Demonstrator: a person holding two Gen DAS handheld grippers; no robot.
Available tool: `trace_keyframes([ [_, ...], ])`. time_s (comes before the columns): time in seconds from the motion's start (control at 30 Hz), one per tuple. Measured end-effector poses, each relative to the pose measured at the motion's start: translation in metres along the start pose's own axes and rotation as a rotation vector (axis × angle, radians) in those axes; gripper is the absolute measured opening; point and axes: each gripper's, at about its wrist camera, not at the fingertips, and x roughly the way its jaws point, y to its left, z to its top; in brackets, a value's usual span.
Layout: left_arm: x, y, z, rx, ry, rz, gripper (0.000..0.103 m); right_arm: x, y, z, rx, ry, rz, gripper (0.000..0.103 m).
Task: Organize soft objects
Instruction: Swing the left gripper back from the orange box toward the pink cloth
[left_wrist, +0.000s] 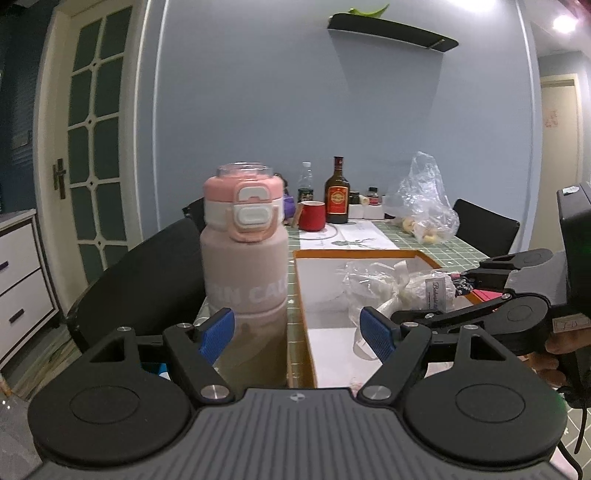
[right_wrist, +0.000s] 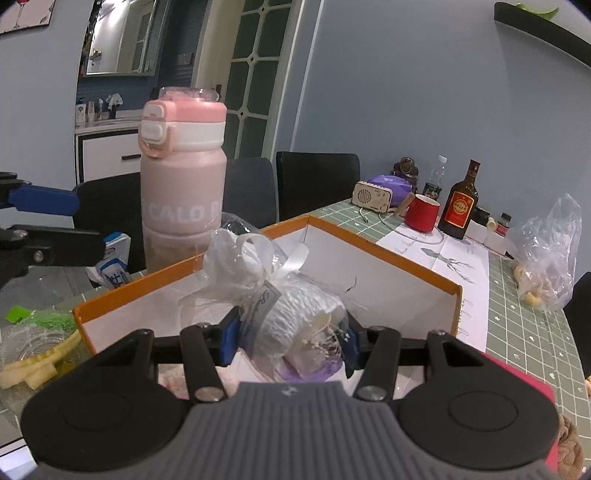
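1. The right gripper (right_wrist: 290, 341) clamps a white wrapped bundle (right_wrist: 291, 314) between half-spread jaws, over the near edge of the orange-rimmed box (right_wrist: 388, 258).
2. The left gripper (left_wrist: 297, 332) gapes wide, empty, at the box's left, beside the pink bottle (left_wrist: 243, 254).

light: dim, cool indoor | source: ceiling lamp (left_wrist: 565, 22) flaring top right, left wrist view | shadow: wall shelf (left_wrist: 391, 31) casts soft one downward | blur: pink bottle (left_wrist: 245, 266) soft, lettering smeared | distortion: strong fisheye bowing door frames, dark corners
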Motion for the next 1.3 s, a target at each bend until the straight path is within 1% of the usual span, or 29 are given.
trace_keyframes([
  [0.03,-0.001,0.002,-0.001,-0.019,-0.003,0.015,0.09,0.0,0.001,0.0,0.002,-0.001,0.006,0.056],
  [0.1,-0.001,0.008,-0.002,-0.06,0.001,0.034,0.089,-0.003,0.002,-0.001,0.009,-0.015,0.022,0.063],
  [0.13,-0.001,0.011,-0.002,-0.073,0.006,0.034,0.088,-0.005,0.003,-0.002,0.009,-0.024,0.026,0.075],
  [0.17,-0.001,0.013,-0.002,-0.079,0.011,0.031,0.088,-0.008,0.003,-0.003,0.009,-0.034,0.025,0.084],
  [0.33,-0.006,0.014,-0.003,-0.058,0.005,0.039,0.087,-0.026,0.003,-0.005,0.009,-0.088,0.003,0.085],
  [0.47,-0.015,0.007,-0.001,-0.027,-0.014,0.043,0.087,-0.04,0.0,-0.006,0.009,-0.111,-0.002,0.086],
  [0.7,-0.033,-0.008,0.006,-0.004,-0.032,0.04,0.087,-0.074,0.002,-0.013,0.014,-0.156,-0.022,0.089],
  [0.73,-0.036,-0.011,0.007,0.001,-0.037,0.041,0.087,-0.079,0.003,-0.014,0.017,-0.16,-0.037,0.089],
  [0.83,-0.046,-0.018,0.009,0.011,-0.053,0.046,0.087,-0.1,0.007,-0.021,0.031,-0.201,-0.159,0.09],
  [0.9,-0.053,-0.022,0.011,0.008,-0.063,0.047,0.087,-0.117,0.008,-0.03,0.061,-0.229,-0.215,0.091],
  [1.07,-0.075,-0.04,0.014,0.009,-0.094,0.017,0.087,-0.155,-0.007,-0.057,0.217,-0.261,-0.22,0.091],
  [1.13,-0.084,-0.048,0.015,0.007,-0.115,0.003,0.088,-0.168,-0.016,-0.068,0.267,-0.255,-0.237,0.091],
  [1.2,-0.091,-0.058,0.016,0.0,-0.132,-0.02,0.088,-0.179,-0.025,-0.079,0.308,-0.244,-0.274,0.092],
  [1.3,-0.1,-0.074,0.017,-0.02,-0.145,-0.073,0.088,-0.193,-0.038,-0.093,0.365,-0.226,-0.336,0.092],
])
